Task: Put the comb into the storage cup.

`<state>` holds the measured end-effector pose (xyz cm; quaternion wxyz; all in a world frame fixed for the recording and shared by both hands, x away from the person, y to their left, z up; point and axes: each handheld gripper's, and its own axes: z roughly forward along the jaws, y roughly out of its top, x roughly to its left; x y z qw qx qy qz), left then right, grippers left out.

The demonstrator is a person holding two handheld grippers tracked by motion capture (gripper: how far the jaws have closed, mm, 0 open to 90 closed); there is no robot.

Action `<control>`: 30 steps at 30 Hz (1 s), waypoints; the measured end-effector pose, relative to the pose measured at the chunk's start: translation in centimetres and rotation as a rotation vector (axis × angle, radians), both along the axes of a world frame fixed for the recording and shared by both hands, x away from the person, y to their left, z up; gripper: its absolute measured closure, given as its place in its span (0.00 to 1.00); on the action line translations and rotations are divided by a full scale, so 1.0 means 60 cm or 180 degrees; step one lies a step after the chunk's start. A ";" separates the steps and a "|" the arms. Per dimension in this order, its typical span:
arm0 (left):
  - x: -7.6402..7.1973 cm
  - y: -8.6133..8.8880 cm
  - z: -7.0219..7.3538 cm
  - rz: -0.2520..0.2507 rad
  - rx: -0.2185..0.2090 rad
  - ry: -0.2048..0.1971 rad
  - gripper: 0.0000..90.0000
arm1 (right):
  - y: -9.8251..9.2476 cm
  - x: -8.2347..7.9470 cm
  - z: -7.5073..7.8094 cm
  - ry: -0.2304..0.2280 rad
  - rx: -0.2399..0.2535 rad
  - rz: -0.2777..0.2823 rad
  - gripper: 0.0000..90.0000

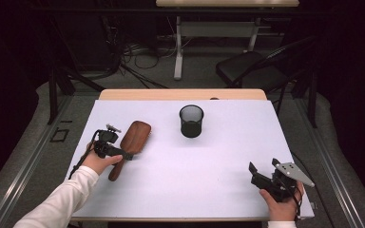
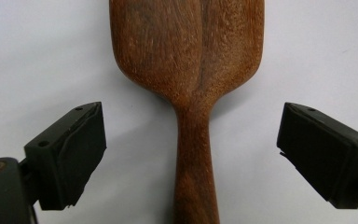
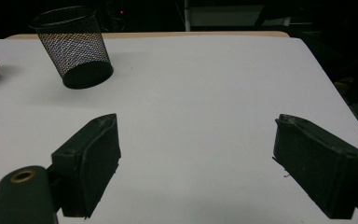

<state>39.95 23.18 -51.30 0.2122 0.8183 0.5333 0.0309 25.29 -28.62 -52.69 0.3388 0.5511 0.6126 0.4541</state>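
Wooden hairbrush (image 2: pixel 189 70), near table's (image 1: pixel 218 190) left edge.
Left gripper (image 2: pixel 191 154) is straddling its handle, jaws apart, not touching; right gripper (image 3: pixel 196 163) is gaping empty near the right front corner.

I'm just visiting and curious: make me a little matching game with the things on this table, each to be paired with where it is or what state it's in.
Things:
1. wooden hairbrush
2. mesh cup
3. left gripper
4. right gripper

Places or states:
A. upright near the table's middle
B. open over bare table
C. lying flat, bristles down
D. open, astride the brush handle without touching it

Pairs: 1-C, 2-A, 3-D, 4-B
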 end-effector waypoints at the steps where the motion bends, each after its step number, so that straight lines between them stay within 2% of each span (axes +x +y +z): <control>1: 0.001 0.000 0.000 -0.0006 0.0011 0.0027 0.11 | 0.000 0.000 0.000 -0.0005 -0.0008 -0.0001 0.15; 5: 0.002 -0.001 -0.001 -0.0025 0.0041 0.0102 0.17 | -0.001 0.001 0.000 -0.0012 -0.0007 -0.0001 0.15; 10: 0.003 -0.007 -0.003 -0.0077 0.0040 0.0155 0.18 | 0.000 0.001 0.000 -0.0013 -0.0009 0.0000 0.15; 17: 0.004 -0.016 -0.006 -0.0161 0.0090 0.0194 0.26 | -0.001 0.000 0.000 -0.0006 0.0000 -0.0005 0.15; 30: 0.013 -0.017 -0.014 -0.0141 0.0128 0.0206 0.34 | -0.001 0.000 0.000 -0.0004 0.0011 -0.0004 0.15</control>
